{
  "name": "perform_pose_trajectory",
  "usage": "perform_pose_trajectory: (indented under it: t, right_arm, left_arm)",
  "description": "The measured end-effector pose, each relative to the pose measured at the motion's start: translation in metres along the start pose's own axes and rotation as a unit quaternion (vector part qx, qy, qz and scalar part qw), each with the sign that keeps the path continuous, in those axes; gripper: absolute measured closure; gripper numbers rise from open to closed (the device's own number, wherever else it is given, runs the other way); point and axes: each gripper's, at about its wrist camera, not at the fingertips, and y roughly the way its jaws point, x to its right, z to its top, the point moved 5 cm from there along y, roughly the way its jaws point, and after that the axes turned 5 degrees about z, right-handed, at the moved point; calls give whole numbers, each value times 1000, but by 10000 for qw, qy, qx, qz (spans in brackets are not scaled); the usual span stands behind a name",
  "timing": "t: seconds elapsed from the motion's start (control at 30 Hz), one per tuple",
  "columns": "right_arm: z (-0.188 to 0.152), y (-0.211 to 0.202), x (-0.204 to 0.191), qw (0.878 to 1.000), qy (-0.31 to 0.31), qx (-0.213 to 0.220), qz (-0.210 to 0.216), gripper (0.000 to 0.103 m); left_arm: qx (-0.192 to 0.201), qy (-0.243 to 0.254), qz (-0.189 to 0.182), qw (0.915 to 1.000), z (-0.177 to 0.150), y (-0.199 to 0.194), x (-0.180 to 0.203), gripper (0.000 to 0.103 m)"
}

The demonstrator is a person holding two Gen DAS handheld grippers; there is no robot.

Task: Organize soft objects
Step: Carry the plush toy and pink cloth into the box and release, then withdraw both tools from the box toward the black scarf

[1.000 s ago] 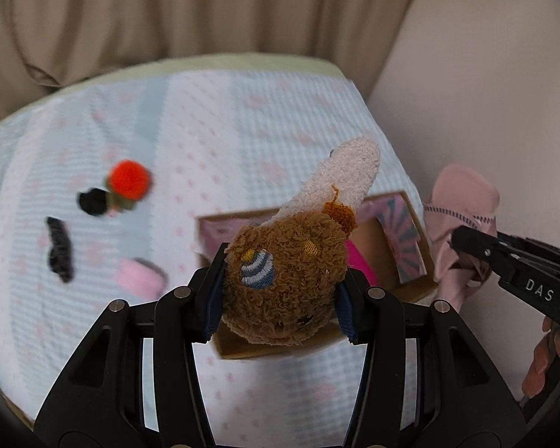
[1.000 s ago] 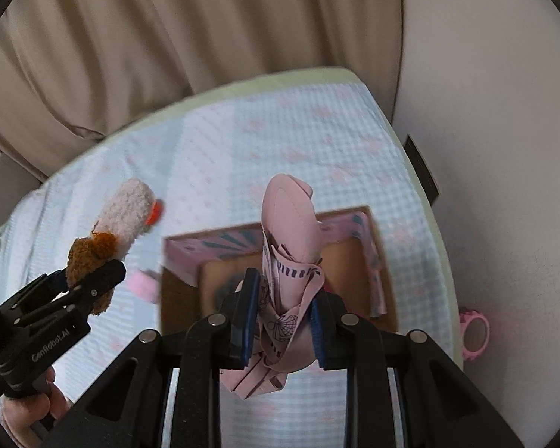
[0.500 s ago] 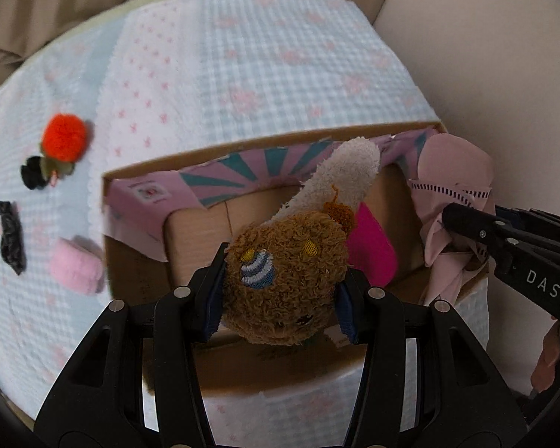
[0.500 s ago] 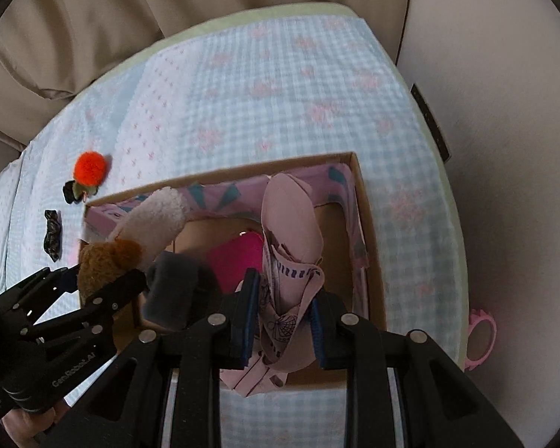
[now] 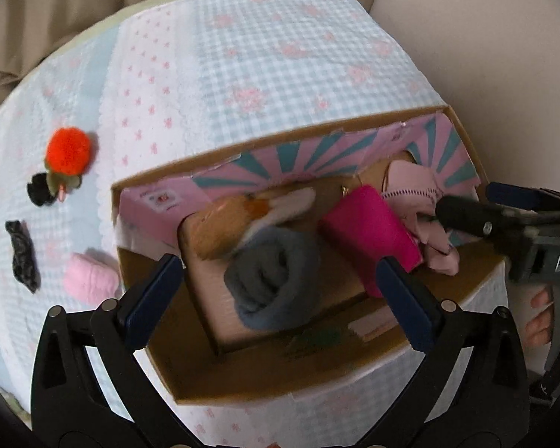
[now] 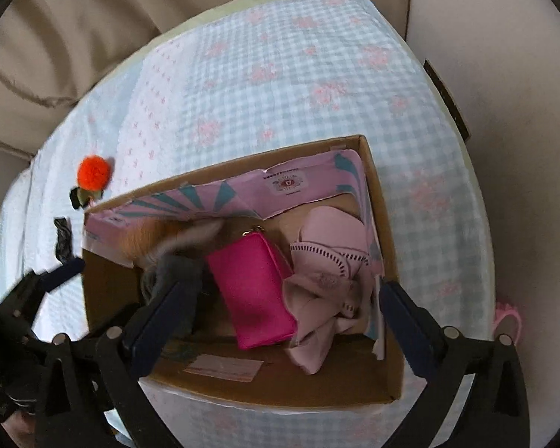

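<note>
Both grippers: left gripper (image 5: 280, 291) and right gripper (image 6: 287, 306) stood spread wide, empty, above the box.
Box (image 6: 265, 388): held brown plush (image 5: 220, 227), pink cloth (image 6: 328, 261).

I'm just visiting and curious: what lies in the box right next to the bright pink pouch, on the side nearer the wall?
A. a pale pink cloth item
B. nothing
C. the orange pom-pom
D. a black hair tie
A: the pale pink cloth item lies crumpled against the bright pink pouch inside the box.
</note>
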Motion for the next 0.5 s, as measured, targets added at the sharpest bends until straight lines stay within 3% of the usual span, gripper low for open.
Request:
perform_pose_trajectory:
  t: [0.27,0.5]
  right_arm:
    - [-5,-10,-10,9998,27,191,93,0]
    - [-8,-46,-33,9991,-55,426,-10,0]
  left_arm:
    - [9,-95,-138,9999,-13,-13,-5,0]
    - [261,-204,-117,9994,-14,-54,-18,0]
